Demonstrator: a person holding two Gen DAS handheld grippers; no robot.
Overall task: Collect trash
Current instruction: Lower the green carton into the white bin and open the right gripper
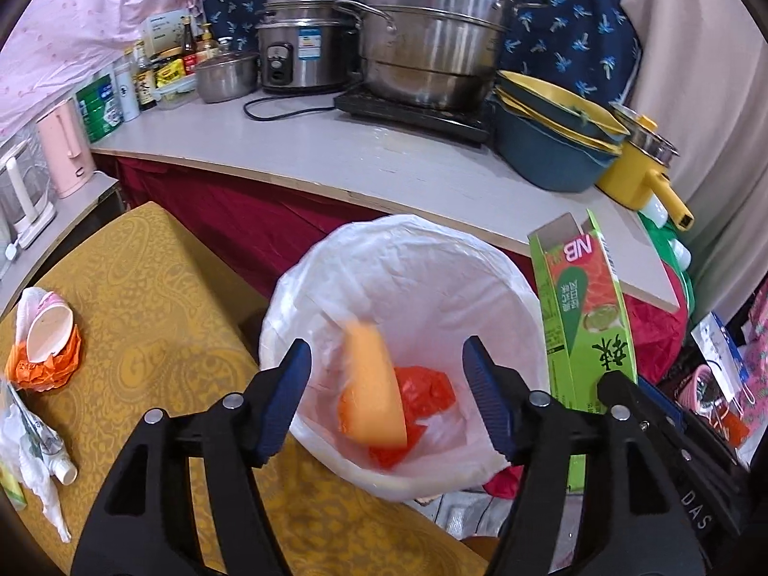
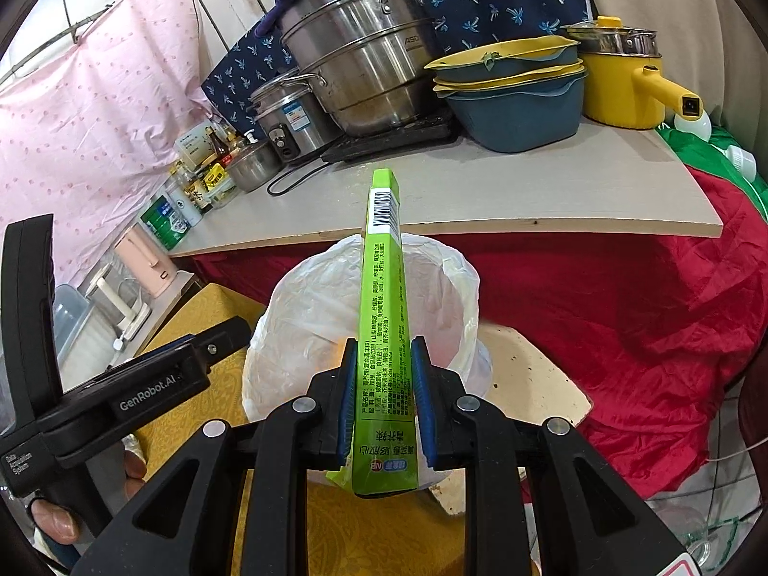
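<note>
right claw grips green carton over bin.

This is a small, improvised cooking corner in a home. A pale board countertop serves as the landmark. On it a big stacked steel steamer pot sits on a black induction plate, with a rice cooker just beside it on the left. Further left on the countertop are sauce bottles and tins. At its right end are stacked blue and yellow basins and a yellow electric pot. Behind the countertop hang a pink cloth and a dark blue patterned cloth. In front of it stands a bin lined with a white bag.
</note>
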